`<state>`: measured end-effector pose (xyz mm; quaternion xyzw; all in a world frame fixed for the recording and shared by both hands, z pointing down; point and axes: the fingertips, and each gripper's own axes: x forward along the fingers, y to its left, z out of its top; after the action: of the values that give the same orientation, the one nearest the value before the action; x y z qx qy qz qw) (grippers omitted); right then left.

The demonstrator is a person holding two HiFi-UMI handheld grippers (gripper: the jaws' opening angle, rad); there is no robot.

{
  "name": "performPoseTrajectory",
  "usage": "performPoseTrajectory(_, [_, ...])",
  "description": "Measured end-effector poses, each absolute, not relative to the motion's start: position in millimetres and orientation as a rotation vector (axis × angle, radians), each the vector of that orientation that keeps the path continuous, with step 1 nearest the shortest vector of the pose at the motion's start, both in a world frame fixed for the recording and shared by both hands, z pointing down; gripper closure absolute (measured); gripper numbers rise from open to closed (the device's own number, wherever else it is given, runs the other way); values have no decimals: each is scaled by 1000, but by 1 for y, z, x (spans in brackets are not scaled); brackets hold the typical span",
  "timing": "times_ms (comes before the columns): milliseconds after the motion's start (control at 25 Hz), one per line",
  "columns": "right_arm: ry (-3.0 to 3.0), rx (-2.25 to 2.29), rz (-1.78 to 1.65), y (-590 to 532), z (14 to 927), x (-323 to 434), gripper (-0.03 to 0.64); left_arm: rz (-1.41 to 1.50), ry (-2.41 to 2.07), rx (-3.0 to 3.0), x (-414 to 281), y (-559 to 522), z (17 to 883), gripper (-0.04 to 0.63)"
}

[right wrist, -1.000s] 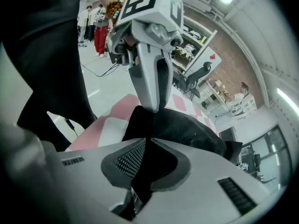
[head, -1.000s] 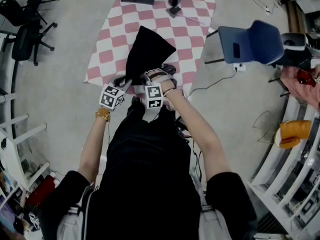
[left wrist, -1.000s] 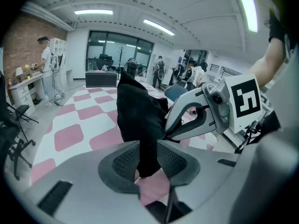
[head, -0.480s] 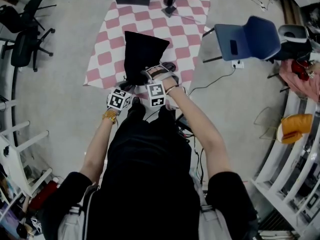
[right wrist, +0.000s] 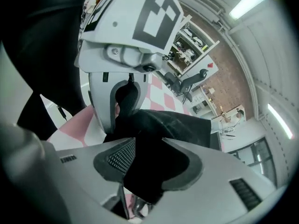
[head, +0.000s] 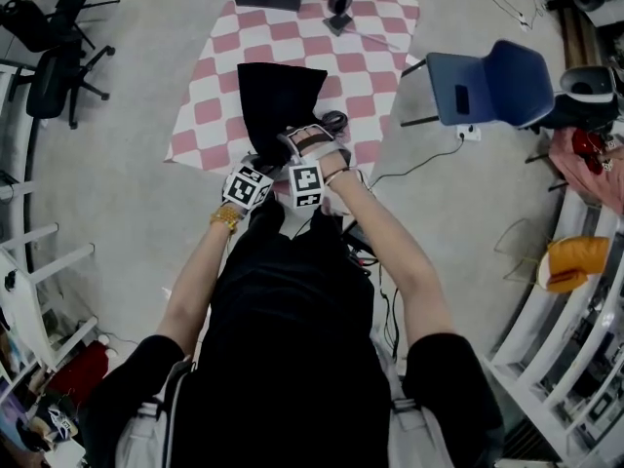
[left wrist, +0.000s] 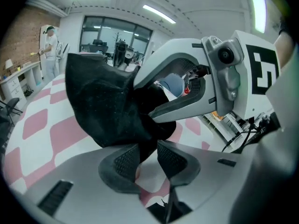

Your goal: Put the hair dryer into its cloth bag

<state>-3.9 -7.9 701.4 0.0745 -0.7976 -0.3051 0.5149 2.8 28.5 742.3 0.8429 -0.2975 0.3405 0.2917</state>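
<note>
Our left gripper (left wrist: pixel 148 149) pinches the black cloth bag (head: pixel 278 105), which hangs over the checked mat's (head: pixel 382 39) near edge. The right gripper (right wrist: pixel 148 155) has just been opening its jaws, with cloth loose between them. The bag looks soft, light and floppy, so we would grip its mouth hem on both sides.

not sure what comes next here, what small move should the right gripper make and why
Probably slide the right gripper a little along the edge of the cloth bag, away from the left gripper. Its jaws have just been opening, with black cloth between them, while the left gripper pinches the same edge close beside it, so that edge looks gathered rather than spread.
</note>
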Motion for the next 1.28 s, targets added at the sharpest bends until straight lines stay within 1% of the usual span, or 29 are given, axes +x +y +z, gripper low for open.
performPoseTrajectory(120, [-1921, 129, -652, -6, 702, 11, 439, 916, -726, 2247, 8, 31, 744, 480])
performPoseTrajectory(240, [-2006, 158, -620, -11, 682, 17, 439, 938, -739, 2305, -4, 32, 719, 479])
performPoseTrajectory(400, [-2038, 210, -604, -23, 677, 12, 439, 927, -870, 2363, -30, 26, 674, 479])
performPoseTrajectory(560, [-2018, 190, -624, -24, 685, 3, 439, 902, -1083, 2413, -46, -16, 635, 479])
performPoseTrajectory(640, [-2000, 199, -616, -25, 694, 4, 440, 967, -1105, 2431, -42, -34, 639, 479])
performPoseTrajectory(760, [-1999, 232, -586, -27, 700, 5, 448, 1079, -1013, 2430, -30, -36, 663, 479])
performPoseTrajectory(1040, [-1995, 280, -557, -35, 693, 10, 528, 956, -1033, 2398, -24, -30, 672, 480])
performPoseTrajectory(1120, [-2021, 270, -574, -30, 684, 9, 523, 955, -1023, 2388, -26, -25, 675, 496])
performPoseTrajectory(1280, [-2059, 215, -596, -26, 674, -2, 461, 948, -1015, 2377, -27, -20, 679, 524])
